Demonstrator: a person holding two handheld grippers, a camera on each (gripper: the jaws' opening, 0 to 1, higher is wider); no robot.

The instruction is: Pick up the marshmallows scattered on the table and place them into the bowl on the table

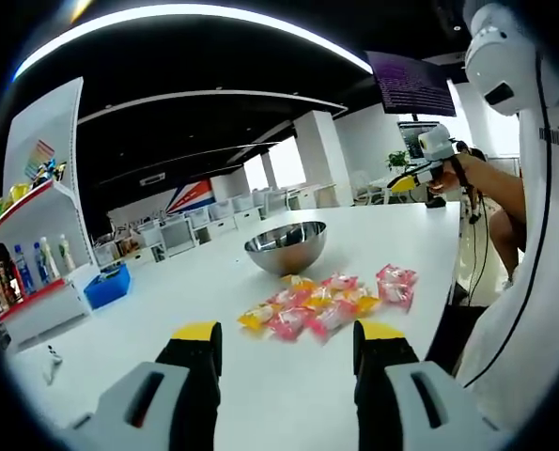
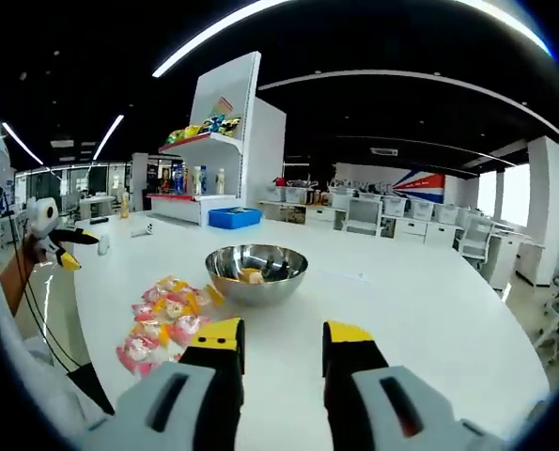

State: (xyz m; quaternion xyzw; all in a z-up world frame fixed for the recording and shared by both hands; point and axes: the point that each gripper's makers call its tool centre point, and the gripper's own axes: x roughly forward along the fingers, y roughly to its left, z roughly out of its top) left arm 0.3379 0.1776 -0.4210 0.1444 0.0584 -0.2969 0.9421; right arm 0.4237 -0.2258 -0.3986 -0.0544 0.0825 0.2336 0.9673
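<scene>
Marshmallows (image 1: 328, 308), individually wrapped in pink, yellow and orange, are recorded as a loose cluster on the white table (image 1: 147, 319), just on the near side of the steel bowl (image 1: 286, 246); in the right gripper view the same cluster (image 2: 166, 321) lies to the left of the bowl (image 2: 256, 272), and one wrapped piece appears already inside it. Step in hand is judged to be the start of a pick: nearly all pieces are not yet gathered. Left gripper (image 1: 284, 343) is held above the table short of the cluster, jaws spread wide, nothing held. Right gripper (image 2: 281, 343) is held near the bowl, jaws parted, likewise empty. Next move is judged to call for one gripper being lowered onto a piece at the cluster's edge, so that a single wrapper is closed upon rather than several. Another gripper (image 1: 420, 167), held by a person's hand, is seen at the far right. Room: open office, shelf unit with bottles (image 2: 204, 160), blue bin (image 2: 234, 217), rows of desks, ceiling light strips.
</scene>
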